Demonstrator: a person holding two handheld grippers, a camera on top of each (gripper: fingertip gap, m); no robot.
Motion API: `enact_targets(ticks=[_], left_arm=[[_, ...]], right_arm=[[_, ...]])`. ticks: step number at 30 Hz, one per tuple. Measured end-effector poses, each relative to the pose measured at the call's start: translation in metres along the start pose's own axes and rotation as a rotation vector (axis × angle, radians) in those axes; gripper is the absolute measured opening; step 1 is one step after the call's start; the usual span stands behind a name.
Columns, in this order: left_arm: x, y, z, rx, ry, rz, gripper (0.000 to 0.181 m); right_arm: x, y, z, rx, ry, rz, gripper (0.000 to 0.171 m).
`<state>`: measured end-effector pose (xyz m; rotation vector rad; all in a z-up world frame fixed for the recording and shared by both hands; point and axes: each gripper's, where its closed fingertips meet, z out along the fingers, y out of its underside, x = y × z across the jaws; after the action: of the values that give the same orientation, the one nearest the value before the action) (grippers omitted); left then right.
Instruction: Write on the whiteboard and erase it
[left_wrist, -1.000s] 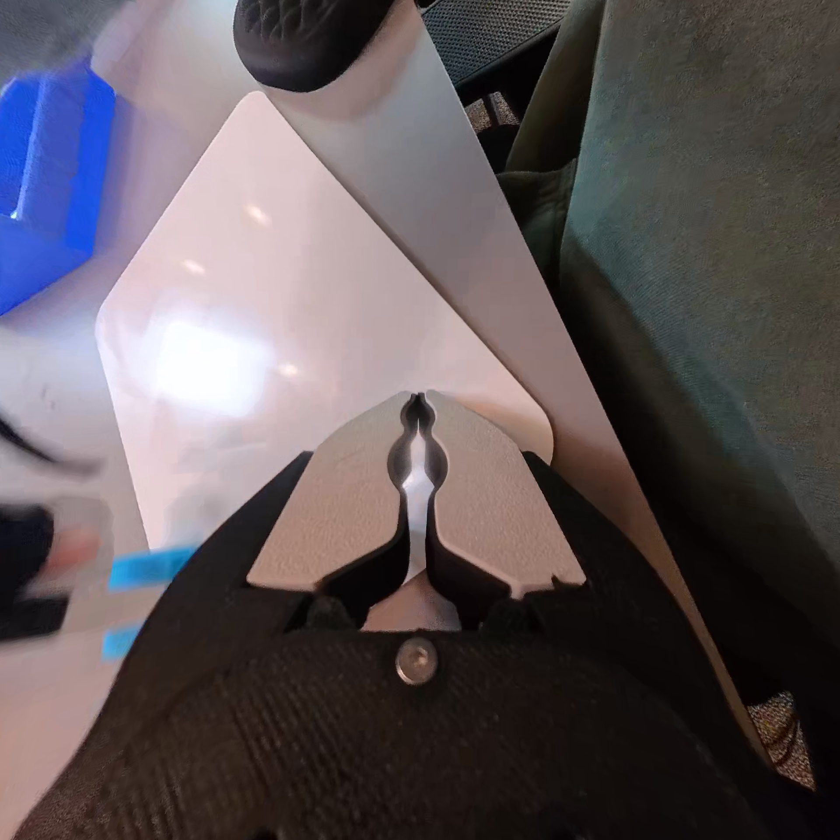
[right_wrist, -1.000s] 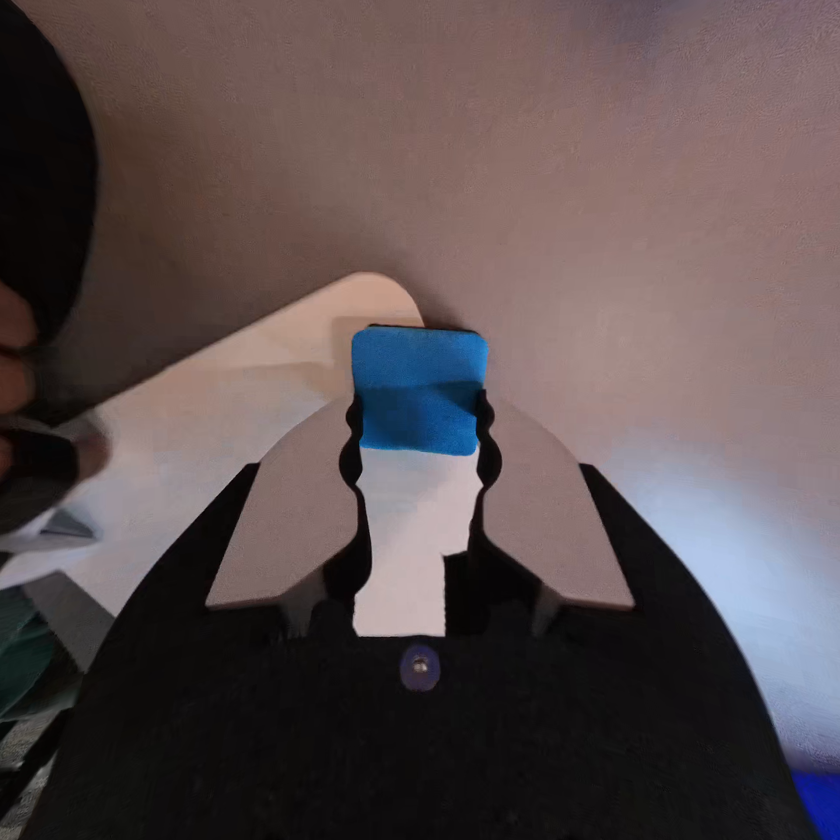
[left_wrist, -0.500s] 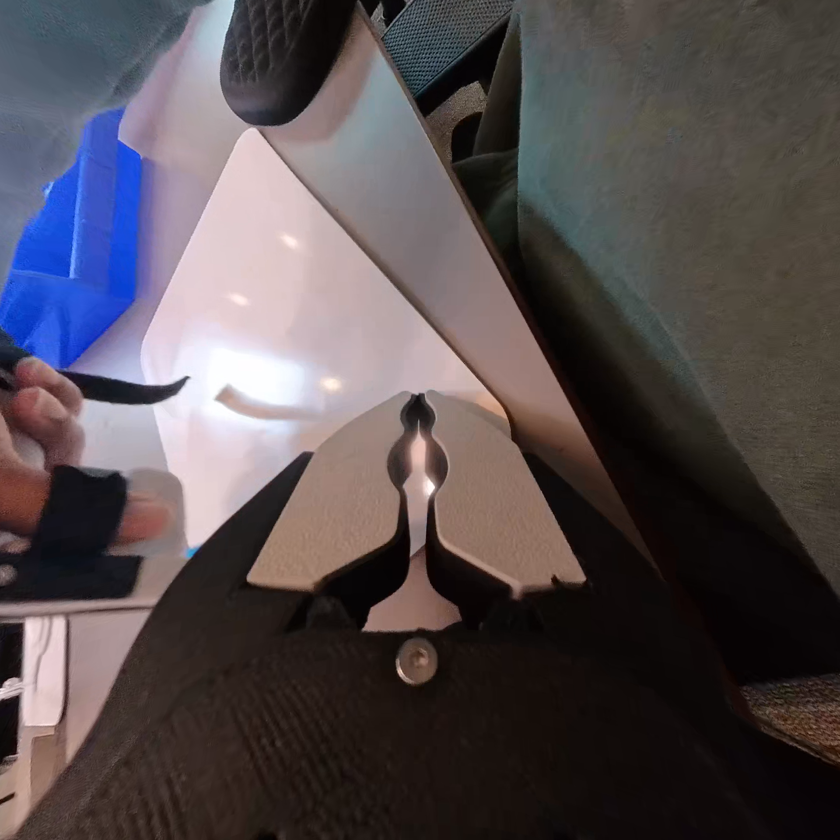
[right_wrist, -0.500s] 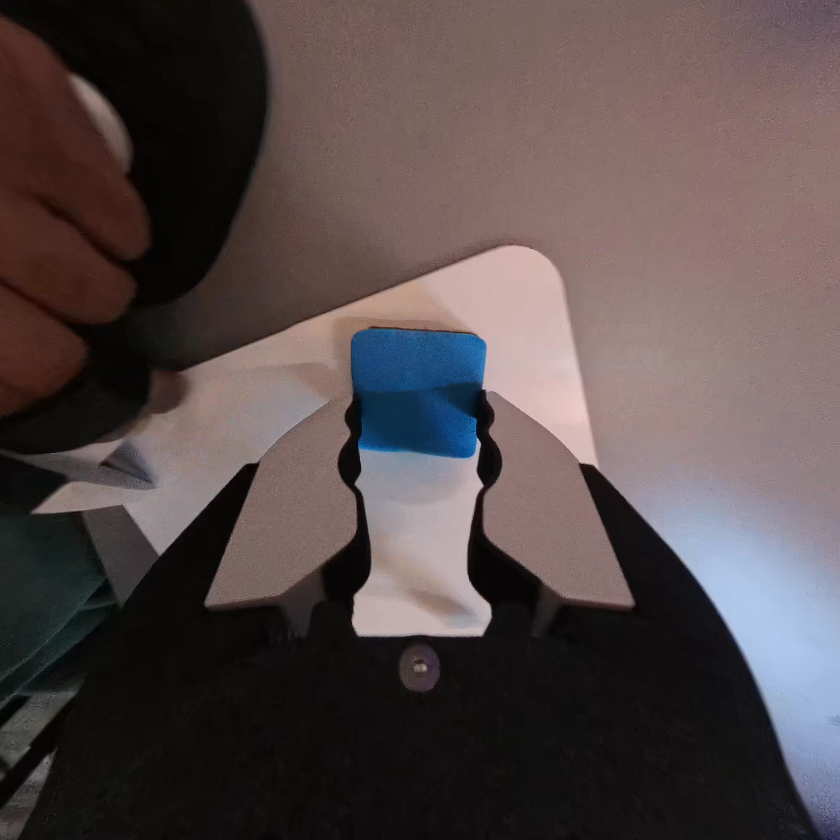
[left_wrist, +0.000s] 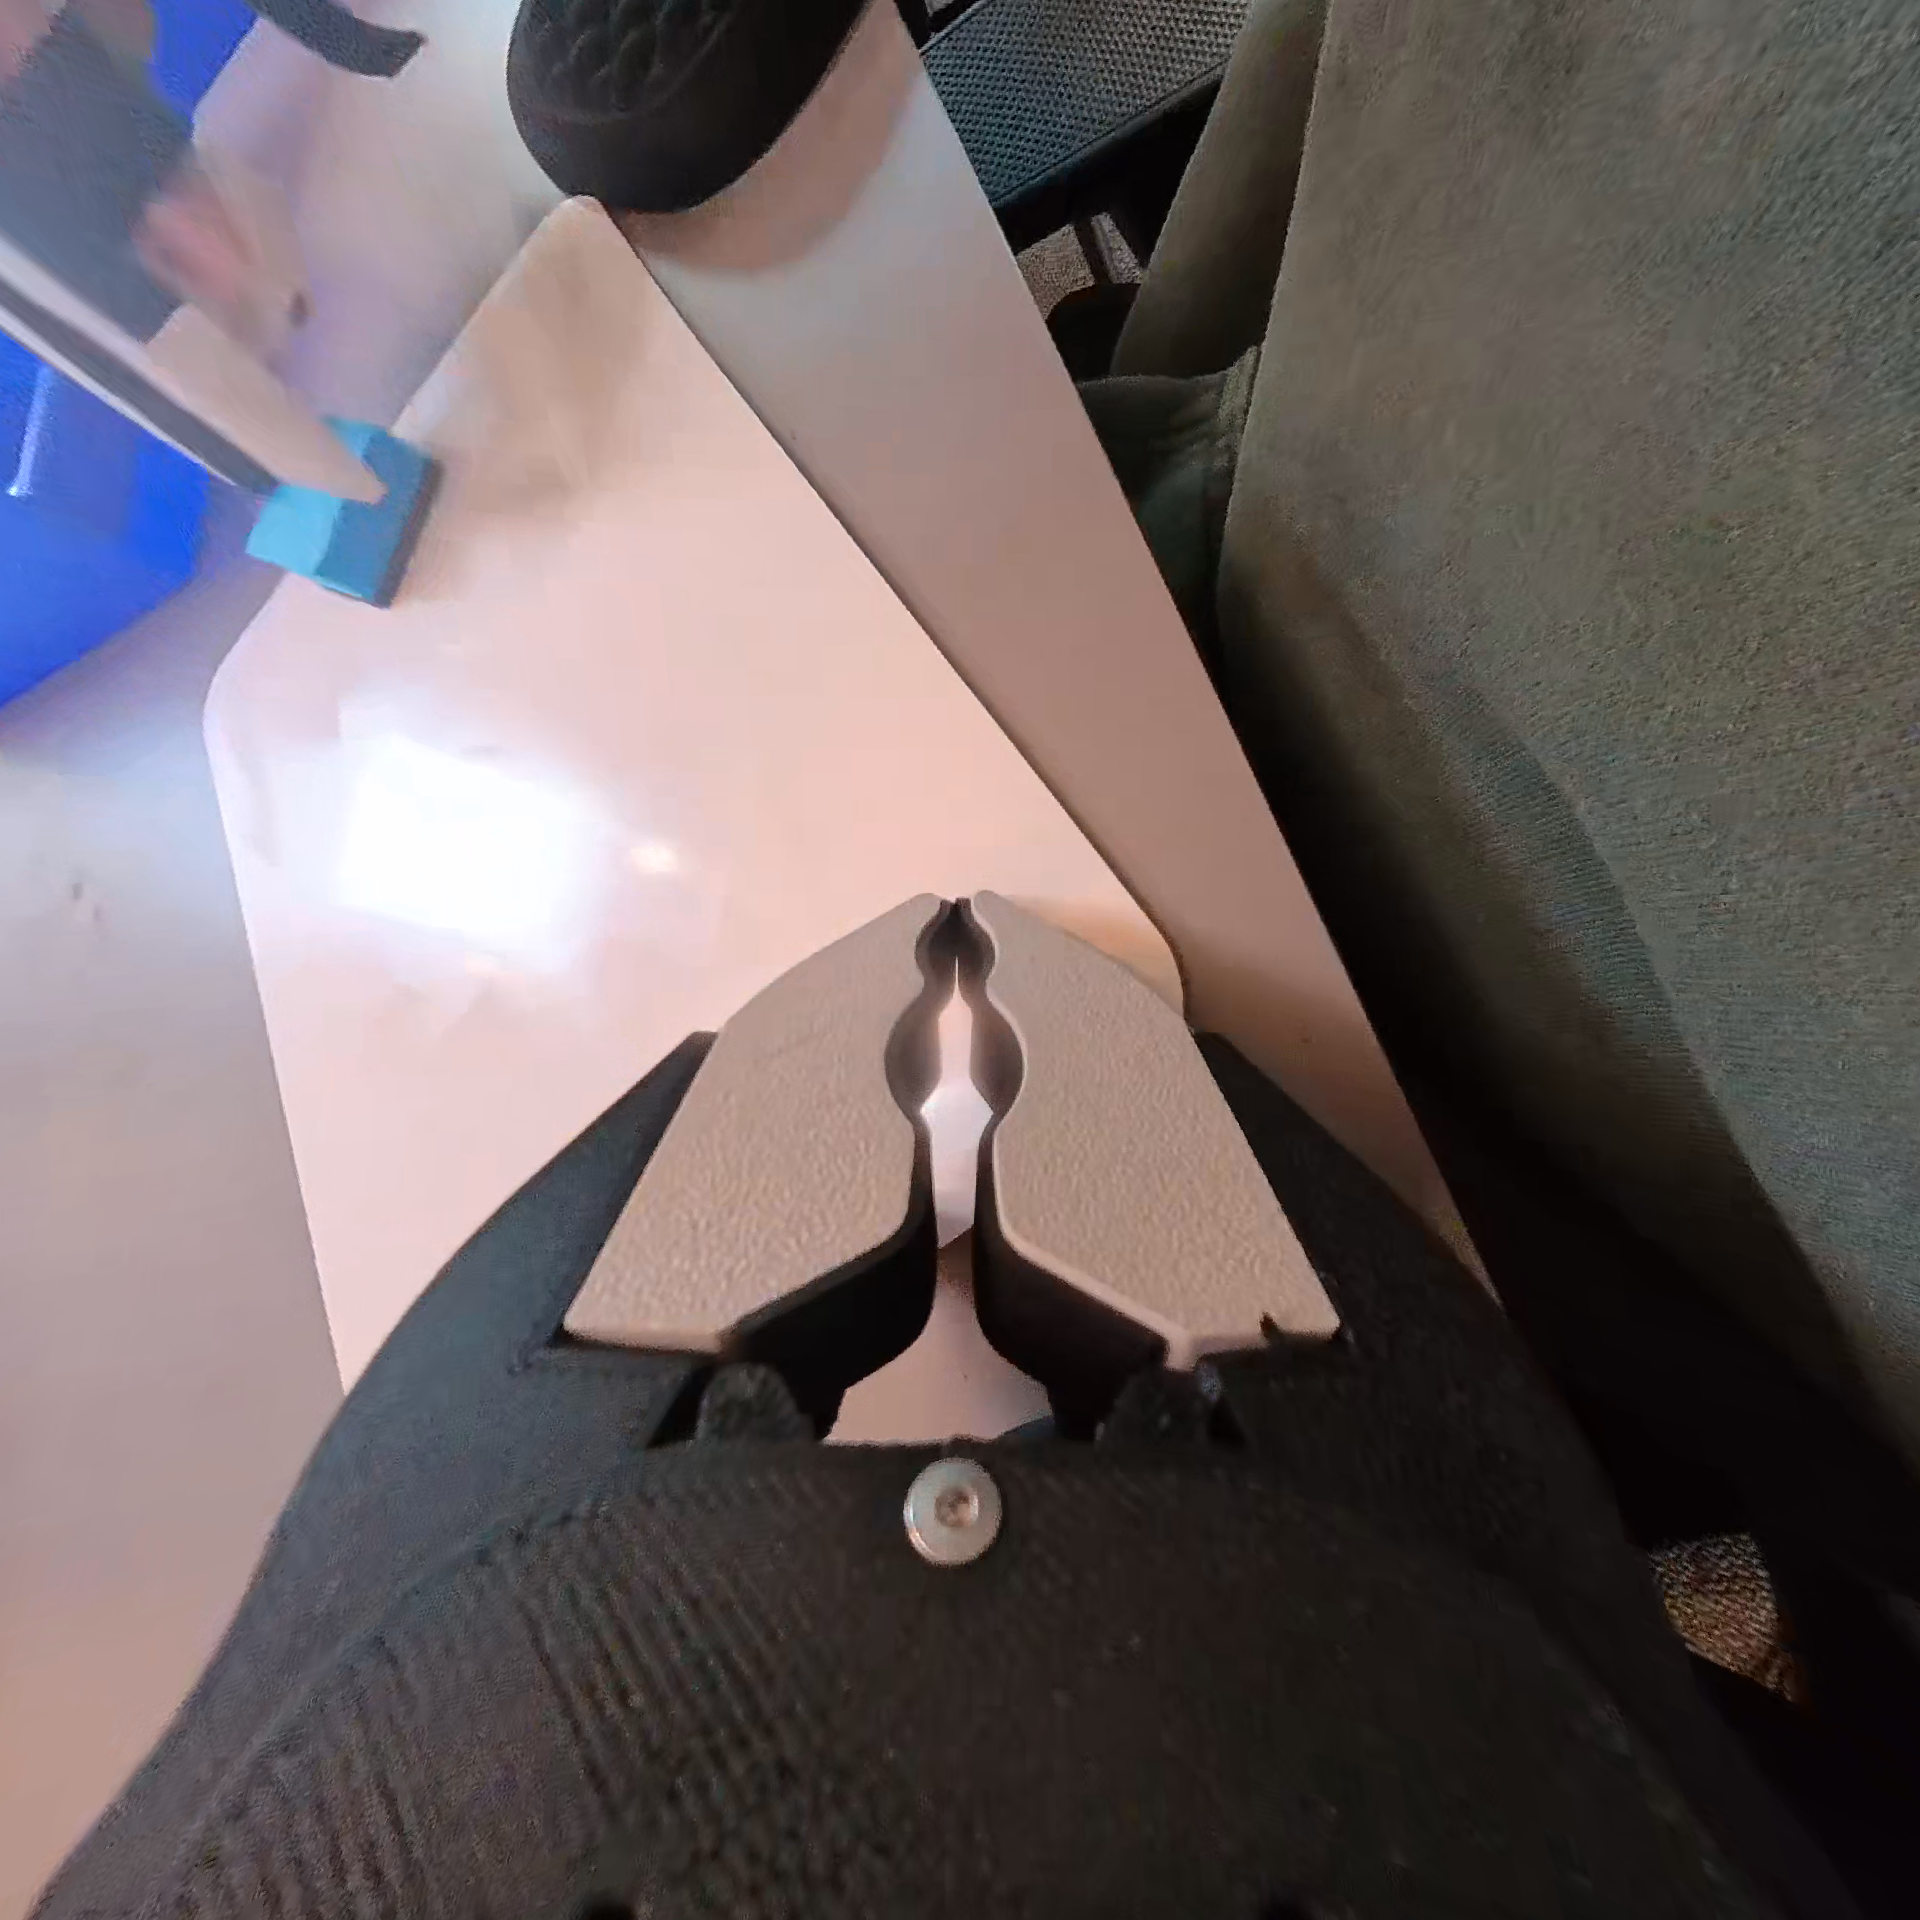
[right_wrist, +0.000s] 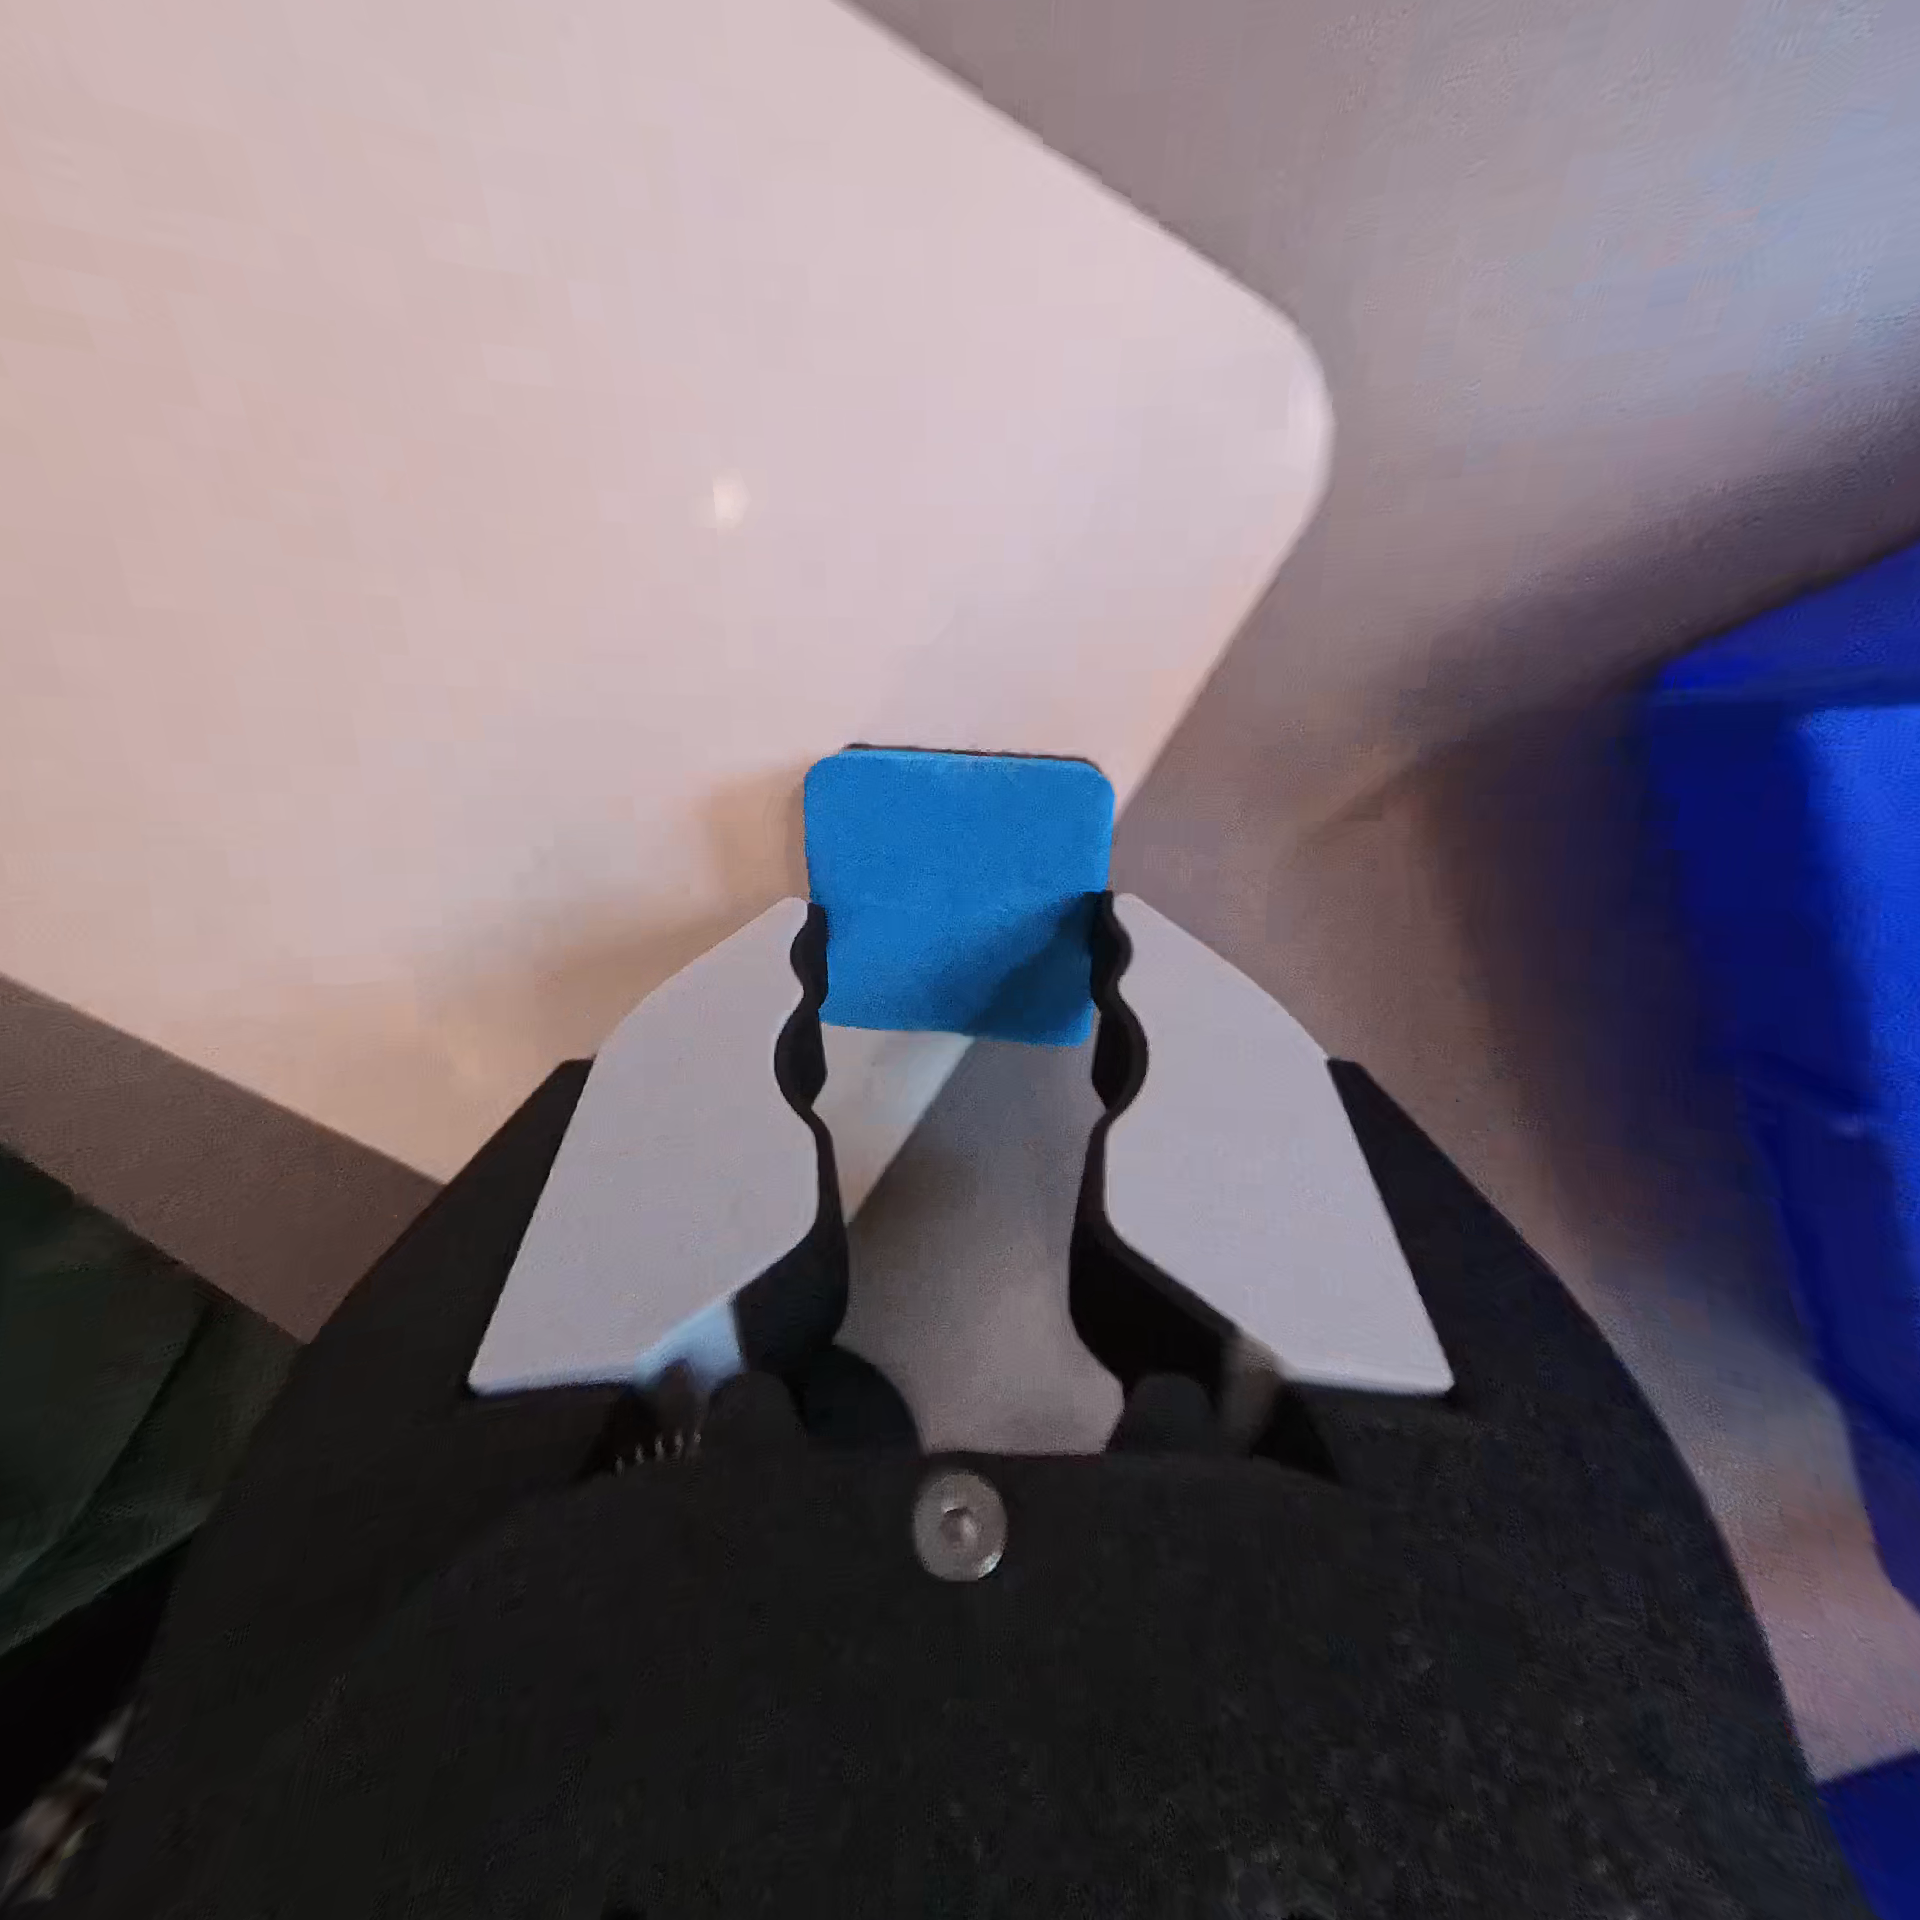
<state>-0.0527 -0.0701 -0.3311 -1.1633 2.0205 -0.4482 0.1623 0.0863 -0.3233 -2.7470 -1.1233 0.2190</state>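
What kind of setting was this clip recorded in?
Probably an office or lab desk: a small whiteboard lies on a pale table, a blue bin stands beside it, and a mesh chair seat shows past the table edge.

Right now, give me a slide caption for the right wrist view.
Right gripper holds a blue eraser against the whiteboard near its corner, blue bin alongside.

Blue bin (right_wrist: 1808, 1039) blurred, edge-cropped
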Motion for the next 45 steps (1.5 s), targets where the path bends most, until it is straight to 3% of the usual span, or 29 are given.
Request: enact_targets(ticks=[6, 9, 11, 14, 18, 21, 23, 26, 31, 34, 36, 38, 40, 42, 45], left_arm=[[0.0, -0.001, 0.001, -0.002, -0.001, -0.002, 0.0], [0.0, -0.001, 0.001, -0.002, 0.0, -0.004, 0.0], [-0.001, 0.0, 0.001, -0.004, -0.002, -0.015, 0.0], [-0.002, 0.001, 0.001, -0.003, 0.008, -0.04, 0.0], [-0.001, 0.001, 0.0, 0.005, 0.032, -0.066, 0.0], [-0.004, -0.002, -0.001, 0.034, 0.048, -0.083, 0.0], [-0.016, -0.012, -0.008, 0.124, 0.04, -0.157, 0.0], [-0.051, -0.018, -0.022, 0.252, -0.036, -0.296, 0.0], [-0.101, -0.006, -0.049, 0.399, -0.193, -0.502, 0.0], [-0.119, 0.004, -0.065, 0.455, -0.297, -0.556, 0.0], [-0.129, 0.007, -0.076, 0.509, -0.345, -0.597, 0.0], [-0.139, 0.011, -0.087, 0.569, -0.383, -0.641, 0.0], [-0.149, 0.017, -0.099, 0.608, -0.444, -0.68, 0.0], [-0.157, 0.028, -0.107, 0.607, -0.508, -0.706, 0.0], [-0.164, 0.043, -0.109, 0.574, -0.544, -0.753, 0.0]], right_arm=[[-0.164, -0.009, 0.014, -0.025, -0.104, -0.41, 0.049], [-0.189, -0.041, 0.023, -0.017, -0.117, -0.482, 0.049], [-0.169, -0.075, 0.029, 0.022, -0.118, -0.437, 0.049], [-0.093, -0.114, 0.032, 0.068, -0.065, -0.272, 0.05], [0.007, -0.109, 0.021, 0.099, 0.004, -0.051, 0.05], [0.02, -0.121, 0.0, 0.24, -0.061, -0.012, 0.05], [0.031, -0.141, -0.02, 0.323, -0.013, -0.017, 0.05], [0.054, -0.159, -0.02, 0.254, 0.054, -0.023, 0.05], [0.095, -0.185, 0.02, 0.11, 0.119, 0.039, 0.05], [0.105, -0.19, 0.035, 0.11, 0.08, 0.071, 0.051], [0.11, -0.196, 0.028, 0.178, 0.119, 0.062, 0.074], [0.098, -0.211, -0.001, 0.364, 0.133, 0.022, 0.093], [0.077, -0.217, -0.045, 0.609, 0.147, -0.044, 0.093], [0.048, -0.194, -0.069, 0.691, 0.112, -0.124, 0.089], [0.004, -0.118, -0.058, 0.52, -0.011, -0.275, 0.084]])
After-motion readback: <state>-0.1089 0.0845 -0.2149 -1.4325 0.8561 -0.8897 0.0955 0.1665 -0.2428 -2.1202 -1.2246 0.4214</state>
